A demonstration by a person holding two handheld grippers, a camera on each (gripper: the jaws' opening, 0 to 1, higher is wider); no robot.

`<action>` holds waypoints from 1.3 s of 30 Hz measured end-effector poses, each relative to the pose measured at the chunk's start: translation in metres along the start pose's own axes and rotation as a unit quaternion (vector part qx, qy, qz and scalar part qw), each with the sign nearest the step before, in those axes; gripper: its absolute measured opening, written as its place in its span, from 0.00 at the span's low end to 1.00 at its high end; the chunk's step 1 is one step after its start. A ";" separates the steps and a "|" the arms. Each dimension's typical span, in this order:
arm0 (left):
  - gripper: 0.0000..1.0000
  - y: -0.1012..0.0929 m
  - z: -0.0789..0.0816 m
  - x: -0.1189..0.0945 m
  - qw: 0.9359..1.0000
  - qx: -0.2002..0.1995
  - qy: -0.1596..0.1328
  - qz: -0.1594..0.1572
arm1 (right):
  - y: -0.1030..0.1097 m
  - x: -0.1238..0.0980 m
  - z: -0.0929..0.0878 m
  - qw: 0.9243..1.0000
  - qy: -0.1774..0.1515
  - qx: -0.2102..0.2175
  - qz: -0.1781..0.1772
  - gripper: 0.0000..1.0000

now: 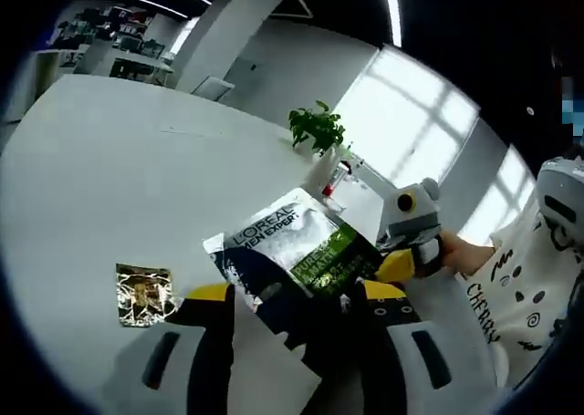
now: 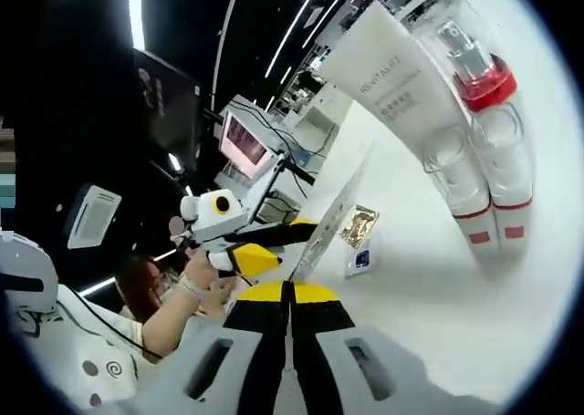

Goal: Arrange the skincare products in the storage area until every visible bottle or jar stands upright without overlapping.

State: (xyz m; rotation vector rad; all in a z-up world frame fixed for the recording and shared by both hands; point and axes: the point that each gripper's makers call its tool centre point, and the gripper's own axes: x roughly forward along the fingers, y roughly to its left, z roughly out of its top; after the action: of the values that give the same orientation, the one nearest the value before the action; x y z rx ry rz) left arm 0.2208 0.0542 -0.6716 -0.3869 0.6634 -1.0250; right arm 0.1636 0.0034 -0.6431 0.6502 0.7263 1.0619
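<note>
Between the jaws of our left gripper [image 1: 297,301] we hold one flat L'Oréal sachet [image 1: 301,251], clamped and lifted off the white surface [image 1: 137,178]; our right gripper [image 2: 290,289] pinches the same sachet's edge, jaws pressed together. So we judge the arranging only partly done. Just beyond, one gold foil packet [image 1: 143,294] lies flat. Farther off, in the right gripper view, we count one white Revitalift tube [image 2: 406,77] and two clear pump bottles [image 2: 479,150] with red collars standing close together, seemingly upright. Farthest, one potted plant [image 1: 317,128].
</note>
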 end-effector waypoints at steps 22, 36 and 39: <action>0.29 -0.017 0.018 0.013 0.987 -0.091 -0.048 -0.126 | 0.032 -0.018 -0.005 0.996 0.028 -0.062 0.059 0.01; 0.03 -0.011 0.036 0.006 0.986 -0.095 -0.076 -0.114 | 0.007 -0.021 -0.010 0.998 0.037 -0.042 0.031 0.01; 0.00 -0.007 0.037 0.008 0.989 -0.086 -0.071 -0.098 | 0.000 -0.021 -0.011 0.998 0.039 -0.037 0.021 0.01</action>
State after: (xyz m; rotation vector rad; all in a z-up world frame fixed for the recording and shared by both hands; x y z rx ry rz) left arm 0.2439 0.0437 -0.6426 -0.6798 0.5954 -1.1193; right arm 0.1484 -0.0145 -0.6449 0.5646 0.7404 1.1522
